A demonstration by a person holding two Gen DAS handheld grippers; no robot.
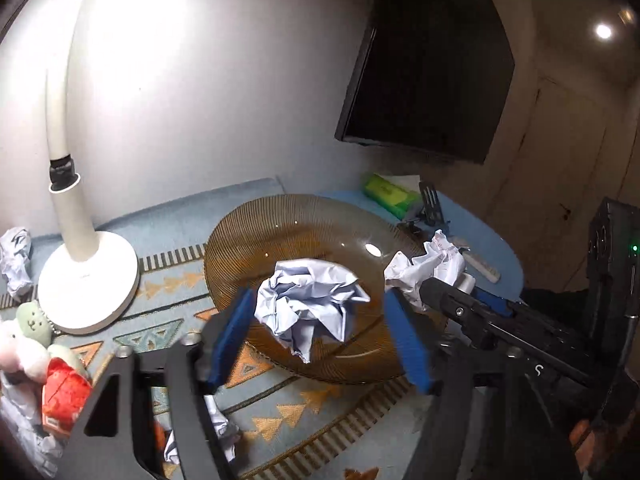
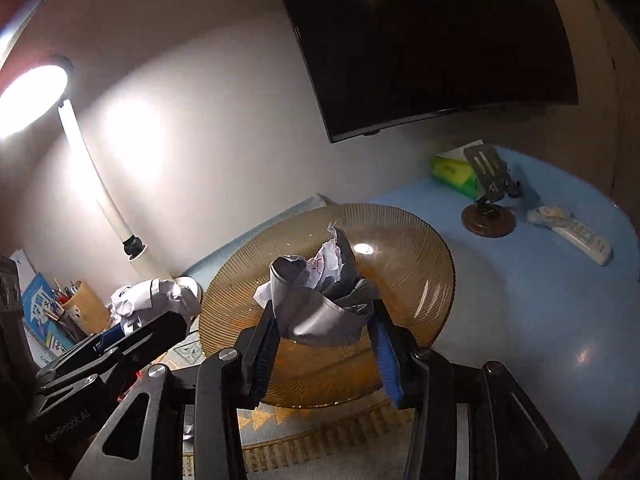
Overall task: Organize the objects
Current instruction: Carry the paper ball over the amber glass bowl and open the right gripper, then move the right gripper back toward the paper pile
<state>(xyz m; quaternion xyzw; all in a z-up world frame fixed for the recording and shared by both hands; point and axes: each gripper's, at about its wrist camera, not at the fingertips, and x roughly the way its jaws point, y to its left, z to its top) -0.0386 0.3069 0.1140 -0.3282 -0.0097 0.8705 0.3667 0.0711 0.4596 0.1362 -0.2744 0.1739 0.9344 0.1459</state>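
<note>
Right gripper (image 2: 324, 336) clamps crumpled paper (image 2: 316, 304); only the left view shows left gripper (image 1: 320, 332) spread around another wad (image 1: 312, 304).

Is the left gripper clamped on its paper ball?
No: in the left wrist view the left gripper stands wide open, its blue pads clear of the crumpled paper ball over the amber glass plate.
</note>
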